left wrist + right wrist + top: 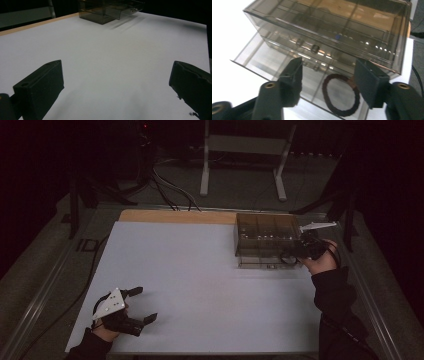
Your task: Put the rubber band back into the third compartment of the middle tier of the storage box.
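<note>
A smoky clear drawer box (262,235) stands at the back right of the white table (200,285). Its bottom drawer (262,62) is pulled out, and a dark ring (324,93) lies flat in it near the front. My right gripper (328,63) hovers over that drawer, open, with the ring below and between the jaws and neither pad touching it. In the high view the right gripper (295,252) sits at the box's right front corner. At the front left, my left gripper (145,305) rests low over bare table, open wide and holding nothing (117,66).
A bare wooden strip (175,216) runs along the table's far edge beside the box. Behind the table are a metal stand (245,145) and loose cables (170,190) on the dark floor. A wide stretch of white tabletop separates the two grippers.
</note>
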`<state>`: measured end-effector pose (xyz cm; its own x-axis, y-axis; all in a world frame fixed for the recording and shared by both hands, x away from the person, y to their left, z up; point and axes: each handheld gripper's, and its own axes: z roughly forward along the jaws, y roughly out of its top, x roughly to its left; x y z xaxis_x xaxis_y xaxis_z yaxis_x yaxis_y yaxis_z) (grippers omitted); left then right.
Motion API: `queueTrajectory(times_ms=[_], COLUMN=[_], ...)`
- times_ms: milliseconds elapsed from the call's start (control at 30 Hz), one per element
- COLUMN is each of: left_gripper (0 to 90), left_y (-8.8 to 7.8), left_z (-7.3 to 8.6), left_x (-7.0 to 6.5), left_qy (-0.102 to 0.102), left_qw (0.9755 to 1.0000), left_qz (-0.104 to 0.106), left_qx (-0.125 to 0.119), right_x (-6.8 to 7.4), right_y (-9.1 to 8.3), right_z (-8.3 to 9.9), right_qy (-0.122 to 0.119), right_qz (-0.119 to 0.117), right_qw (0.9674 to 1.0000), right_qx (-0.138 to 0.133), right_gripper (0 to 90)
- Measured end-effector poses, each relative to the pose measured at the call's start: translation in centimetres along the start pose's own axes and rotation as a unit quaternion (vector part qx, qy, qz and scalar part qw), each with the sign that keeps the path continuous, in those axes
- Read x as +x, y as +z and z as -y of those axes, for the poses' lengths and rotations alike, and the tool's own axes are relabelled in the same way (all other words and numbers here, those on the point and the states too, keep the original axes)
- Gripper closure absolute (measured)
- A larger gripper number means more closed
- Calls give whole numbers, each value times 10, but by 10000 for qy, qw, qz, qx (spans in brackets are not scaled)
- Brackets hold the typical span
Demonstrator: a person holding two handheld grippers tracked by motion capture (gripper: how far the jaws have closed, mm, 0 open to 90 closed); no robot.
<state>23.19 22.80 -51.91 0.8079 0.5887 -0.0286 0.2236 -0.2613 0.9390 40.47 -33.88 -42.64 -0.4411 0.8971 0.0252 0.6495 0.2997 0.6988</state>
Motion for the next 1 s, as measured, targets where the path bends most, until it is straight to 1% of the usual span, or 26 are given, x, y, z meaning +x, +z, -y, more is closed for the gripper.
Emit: queueTrajectory(times_ms=[67,100,167,267,300,433,500,533,600,633,667,733,767,833,867,900,967,1000], left_gripper=[3,3,3,3,3,3,3,3,3,3,3,3,3,3,3,3,3,3], left_y=[0,0,0,0,0,0,0,0,0,0,0,0,0,0,0,0,0,0], left_z=[0,0,0,0,0,0,0,0,0,0,0,0,0,0,0,0,0,0], left_x=[0,0,0,0,0,0,0,0,0,0,0,0,-1,0,0,-1,0,0], left_qy=[2,5,1,4,3,2,-5,-6,-2,-8,-9,-2,1,-3,1,-2,2,-2], left_qw=[10000,10000,10000,10000,10000,10000,10000,10000,10000,10000,10000,10000,10000,10000,10000,10000,10000,10000], left_qz=[0,4,4,6,5,13,10,10,10,15,15,21,19,16,16,17,17,14], left_qx=[1,1,0,0,0,-1,1,-3,-2,0,5,-5,-7,-4,-1,-7,-5,-5], right_x=[2,5,8,13,15,21,23,28,33,33,38,41,46,49,54,56,61,61], right_y=[-1,-2,-4,-7,-8,-13,-14,-16,-19,-19,-22,-23,-25,-25,-27,-27,-28,-28], right_z=[0,-1,-3,-4,-4,-7,-8,-10,-13,-13,-15,-16,-18,-18,-19,-20,-20,-20], right_qy=[-1,-20,8,59,39,11,-20,-60,-98,-98,-131,-137,-182,-203,-241,-260,-317,-317], right_qz=[-4,-34,-78,-140,-198,-388,-401,-349,-386,-386,-403,-424,-438,-424,-463,-441,-470,-470], right_qw=[10000,10000,9998,9994,9992,9977,9975,9971,9965,9965,9958,9955,9948,9946,9940,9937,9929,9929], right_qx=[-26,-83,-172,-315,-357,-554,-585,-676,-737,-737,-812,-840,-902,-922,-961,-999,-1043,-1043], right_gripper=[352,315,292,198,142,13,10,0,0,0,0,0,0,0,0,0,0,0])
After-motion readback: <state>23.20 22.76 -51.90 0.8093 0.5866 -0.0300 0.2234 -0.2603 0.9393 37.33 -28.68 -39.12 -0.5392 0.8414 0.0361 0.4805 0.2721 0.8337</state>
